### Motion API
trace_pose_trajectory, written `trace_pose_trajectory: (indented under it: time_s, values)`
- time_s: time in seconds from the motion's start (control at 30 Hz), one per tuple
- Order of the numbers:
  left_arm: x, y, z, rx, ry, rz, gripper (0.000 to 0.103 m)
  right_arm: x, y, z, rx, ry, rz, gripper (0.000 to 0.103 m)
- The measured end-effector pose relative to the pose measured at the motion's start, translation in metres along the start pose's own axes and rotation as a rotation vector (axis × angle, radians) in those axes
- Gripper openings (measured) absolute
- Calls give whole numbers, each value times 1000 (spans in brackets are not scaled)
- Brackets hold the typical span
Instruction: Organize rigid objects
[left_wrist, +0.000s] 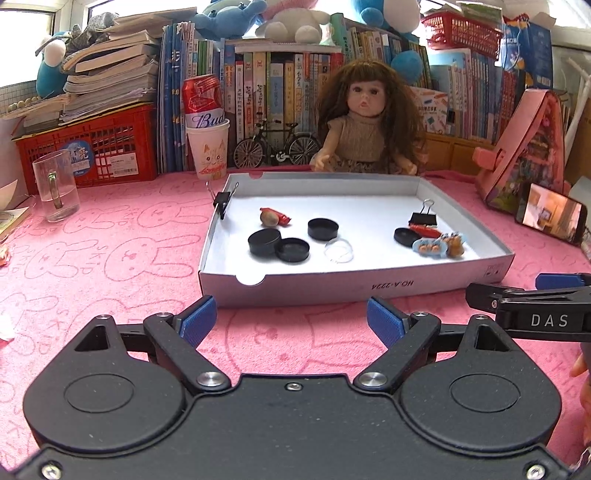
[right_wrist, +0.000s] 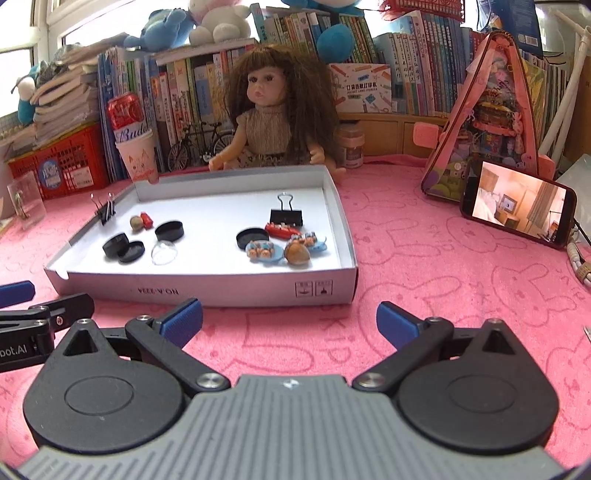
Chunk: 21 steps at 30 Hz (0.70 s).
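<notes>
Looking over the pink cloth (left_wrist: 110, 258), I have both grippers hanging just short of the near wall of the white box lid (left_wrist: 354, 286). My left gripper (left_wrist: 291, 319) has its fingers spread with nothing between them, and my right gripper (right_wrist: 290, 321) is spread and empty too. Inside the lid lie black round caps (left_wrist: 264, 240), a clear dome (left_wrist: 338, 251), a black binder clip (left_wrist: 423, 218) to the far right, and small figurines (left_wrist: 439, 244) at the near right. A doll (left_wrist: 364, 122) sits beyond the far wall.
</notes>
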<state>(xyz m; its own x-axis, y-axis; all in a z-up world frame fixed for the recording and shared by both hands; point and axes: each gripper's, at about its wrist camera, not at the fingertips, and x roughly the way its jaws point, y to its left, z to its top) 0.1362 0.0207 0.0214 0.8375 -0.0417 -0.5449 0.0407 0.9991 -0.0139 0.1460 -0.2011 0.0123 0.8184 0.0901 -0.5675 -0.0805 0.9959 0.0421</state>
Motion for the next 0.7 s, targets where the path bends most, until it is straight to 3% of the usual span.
trace_pose_trajectory:
  time_s: [0.37,0.7]
  values:
    - [20,2,-10,-22,85,41,88,16,7,-9,-32,77,-38,103]
    - [25,3,-10,-29,110,67,99,16,8,-9,-36,79,-39,103]
